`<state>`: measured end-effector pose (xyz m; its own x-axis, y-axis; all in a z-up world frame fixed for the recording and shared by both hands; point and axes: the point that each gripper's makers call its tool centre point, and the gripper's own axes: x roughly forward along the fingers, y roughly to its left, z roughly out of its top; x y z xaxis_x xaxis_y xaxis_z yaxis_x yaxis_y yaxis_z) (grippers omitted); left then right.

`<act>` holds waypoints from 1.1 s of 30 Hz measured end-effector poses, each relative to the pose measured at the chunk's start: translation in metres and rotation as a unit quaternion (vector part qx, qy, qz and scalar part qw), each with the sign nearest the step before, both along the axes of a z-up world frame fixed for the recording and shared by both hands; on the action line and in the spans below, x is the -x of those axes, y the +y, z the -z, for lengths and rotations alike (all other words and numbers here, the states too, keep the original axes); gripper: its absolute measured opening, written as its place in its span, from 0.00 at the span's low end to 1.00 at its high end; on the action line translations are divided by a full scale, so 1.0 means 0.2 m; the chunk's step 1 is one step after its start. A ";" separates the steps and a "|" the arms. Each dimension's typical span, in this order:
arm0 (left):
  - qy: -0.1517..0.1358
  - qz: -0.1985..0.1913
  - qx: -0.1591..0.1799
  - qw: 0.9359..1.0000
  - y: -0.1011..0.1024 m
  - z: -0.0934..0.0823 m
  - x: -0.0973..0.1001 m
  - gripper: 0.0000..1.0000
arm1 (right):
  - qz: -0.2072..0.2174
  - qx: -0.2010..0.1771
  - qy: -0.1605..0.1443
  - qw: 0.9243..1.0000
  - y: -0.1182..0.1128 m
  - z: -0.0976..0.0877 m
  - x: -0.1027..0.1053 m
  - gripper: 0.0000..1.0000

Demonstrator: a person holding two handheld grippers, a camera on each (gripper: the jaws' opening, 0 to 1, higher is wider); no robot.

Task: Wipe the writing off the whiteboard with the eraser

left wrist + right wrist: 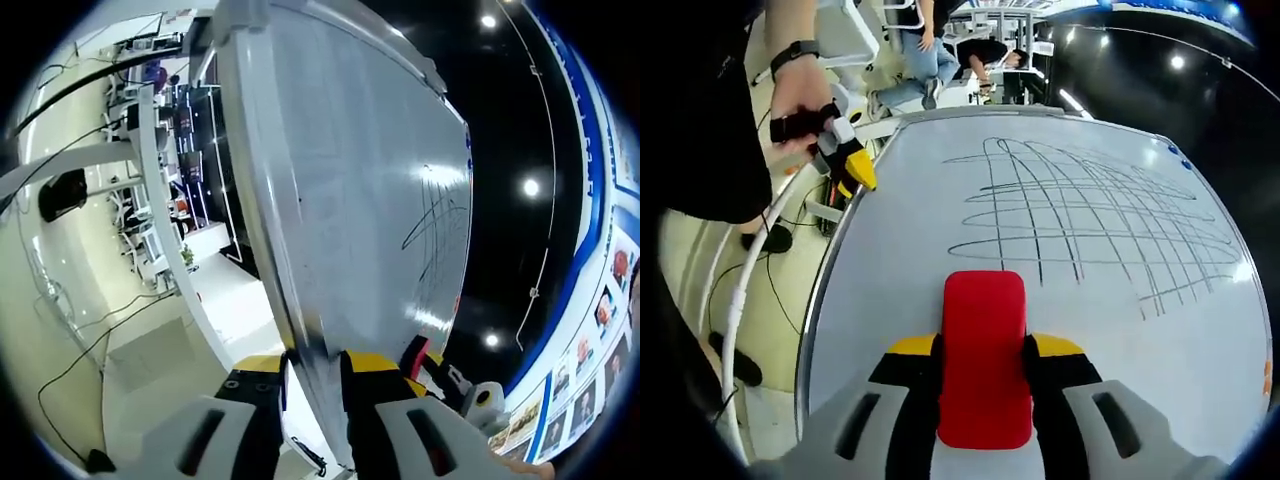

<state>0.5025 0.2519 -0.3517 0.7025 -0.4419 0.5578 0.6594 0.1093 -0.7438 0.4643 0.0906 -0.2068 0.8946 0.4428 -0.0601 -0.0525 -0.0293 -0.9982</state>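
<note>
Eraser (983,358) sitting clamped between right gripper (983,345) jaws, lying on whiteboard (900,300) just short of scribbled writing (1090,225). Left gripper (313,372) pinching board's edge, steadying it. Am judging risk: uneven pressing could tilt eraser flat, smearing or skipping lines; board could shift if edge pinch slips. Right hand pointing up board toward writing; left hand (800,95) gripping at far corner.

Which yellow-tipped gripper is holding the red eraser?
The right gripper is: its yellow-tipped jaws clamp the red block eraser over the white whiteboard. The left gripper grips the board's edge instead.
</note>
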 end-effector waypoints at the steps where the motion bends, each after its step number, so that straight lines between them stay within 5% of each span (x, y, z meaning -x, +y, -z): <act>1: 0.000 0.001 -0.001 1.000 0.00 0.00 0.00 0.24 | -0.002 0.004 0.003 1.000 0.00 0.00 0.00 0.35; 33: -0.007 -0.002 -0.013 1.000 0.00 0.00 -0.01 0.23 | -0.014 0.012 0.011 1.000 0.02 -0.34 0.02 0.35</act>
